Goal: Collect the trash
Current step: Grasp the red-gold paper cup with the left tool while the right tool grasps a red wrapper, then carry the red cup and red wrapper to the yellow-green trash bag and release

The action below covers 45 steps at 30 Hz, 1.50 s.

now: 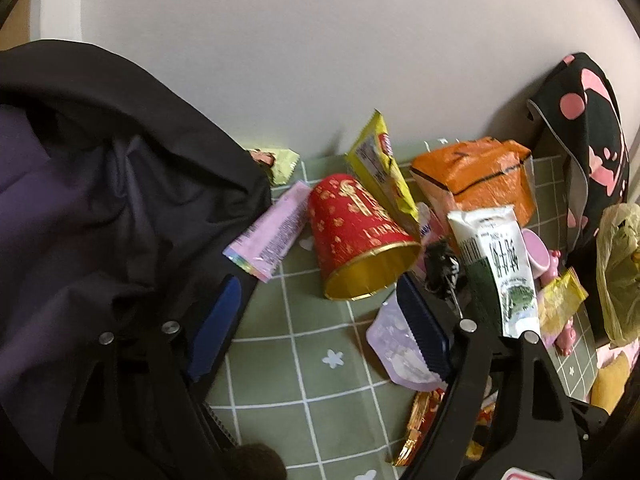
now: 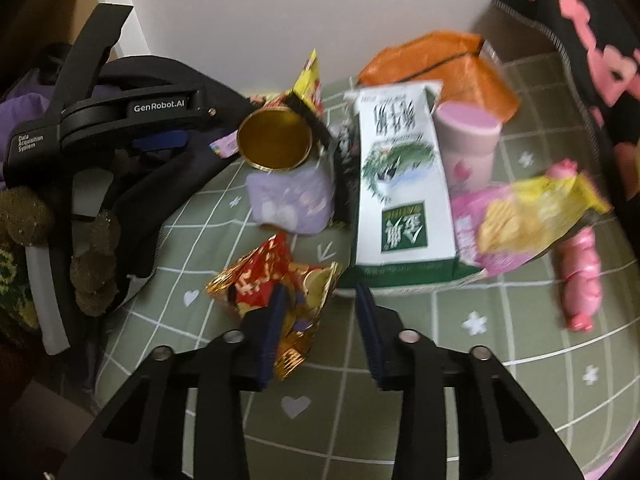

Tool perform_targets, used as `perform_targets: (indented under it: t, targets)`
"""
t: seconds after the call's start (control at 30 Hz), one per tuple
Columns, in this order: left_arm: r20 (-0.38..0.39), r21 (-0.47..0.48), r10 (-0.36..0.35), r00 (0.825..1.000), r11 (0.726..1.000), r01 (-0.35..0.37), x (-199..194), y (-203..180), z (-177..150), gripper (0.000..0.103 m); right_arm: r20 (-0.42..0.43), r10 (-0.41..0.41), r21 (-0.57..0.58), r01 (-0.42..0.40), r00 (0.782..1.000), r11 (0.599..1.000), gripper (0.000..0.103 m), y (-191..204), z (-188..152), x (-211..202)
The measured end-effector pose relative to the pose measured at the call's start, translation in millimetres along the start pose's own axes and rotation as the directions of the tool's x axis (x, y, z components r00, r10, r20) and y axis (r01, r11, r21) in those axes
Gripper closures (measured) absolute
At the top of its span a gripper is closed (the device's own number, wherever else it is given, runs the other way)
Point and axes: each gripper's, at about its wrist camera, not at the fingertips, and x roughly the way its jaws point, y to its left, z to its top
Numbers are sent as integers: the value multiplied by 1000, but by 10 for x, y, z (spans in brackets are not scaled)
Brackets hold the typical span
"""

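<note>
A crumpled red-and-gold wrapper [image 2: 276,280] lies on the green checked cloth [image 2: 360,420], between the blue pads of my right gripper [image 2: 320,292]. It touches the left pad, and a gap remains at the right pad, so the jaws stand open. My left gripper [image 1: 320,284] is wide open. Its left finger [image 1: 216,328] rests against the rim of a black bag with purple lining [image 1: 100,200], and its right finger sits by a purple pouch [image 1: 396,344]. A red paper cup with a gold inside [image 1: 360,236] lies on its side ahead.
More litter lies on the cloth: a white-and-green milk carton [image 2: 400,184], an orange bag [image 1: 476,176], a yellow wrapper [image 1: 380,168], a pink wrapper [image 1: 272,236] and a pink cup [image 2: 468,140]. A pink pig toy [image 2: 580,272] lies right. A white wall stands behind.
</note>
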Motion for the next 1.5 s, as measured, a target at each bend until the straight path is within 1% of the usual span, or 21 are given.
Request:
perform_targets:
  t: [0.03, 0.13, 0.23, 0.37, 0.63, 0.73, 0.8, 0.83, 0.93, 1.0, 1.03, 1.1, 1.17, 1.37, 1.5]
  targets:
    - [-3, 6, -5, 1000, 1000, 5, 2, -22, -9, 27, -3, 10, -1, -10, 1000, 1000, 80, -9, -3, 7]
    - [-12, 19, -21, 1000, 1000, 22, 10, -87, -31, 28, 12, -19, -14, 20, 1000, 1000, 84, -27, -3, -67]
    - [-15, 31, -36, 999, 999, 36, 21, -142, -41, 30, 29, -46, 3, 46, 999, 999, 86, -133, 3, -191]
    - [-19, 19, -67, 998, 998, 67, 53, -146, -21, 34, 60, -94, 6, 94, 994, 996, 87, -271, 29, -377]
    - [-8, -1, -73, 997, 997, 73, 148, -109, 7, 41, 118, -187, 81, 179, 975, 981, 89, -687, 16, -855]
    - [2, 14, -44, 999, 999, 44, 214, -146, 61, 44, 117, -209, 104, 197, 971, 975, 89, -794, 34, -927]
    - [1, 22, -20, 1000, 1000, 20, 279, -158, 113, 48, 117, -214, 114, 201, 970, 973, 89, -856, 44, -988]
    - [-5, 22, -15, 1000, 1000, 15, 310, -149, 132, 49, 119, -216, 115, 203, 969, 972, 89, -873, 56, -1025]
    - [-23, 11, 4, 1000, 1000, -4, 391, -114, 168, 56, 130, -217, 112, 203, 967, 973, 89, -867, 101, -1064]
    - [-31, -6, 14, 999, 1000, -15, 418, -69, 203, 68, 142, -217, 112, 202, 966, 973, 89, -872, 130, -1107]
    - [-31, -16, 15, 999, 1000, -16, 418, -45, 219, 72, 149, -219, 112, 204, 964, 973, 89, -887, 160, -1140]
    - [-24, -35, 23, 999, 999, -24, 386, -8, 265, 85, 158, -227, 110, 211, 961, 971, 89, -922, 207, -1152]
    - [-7, -39, 31, 999, 999, -31, 317, -6, 334, 91, 165, -225, 116, 208, 960, 971, 89, -971, 260, -1176]
    - [42, -18, 57, 997, 998, -56, 43, -124, 566, 97, 162, -227, 106, 212, 960, 971, 89, -1109, 428, -1205]
    - [61, 5, 31, 998, 1000, -31, -106, -272, 708, 99, 157, -228, 120, 211, 961, 970, 89, -1196, 506, -1188]
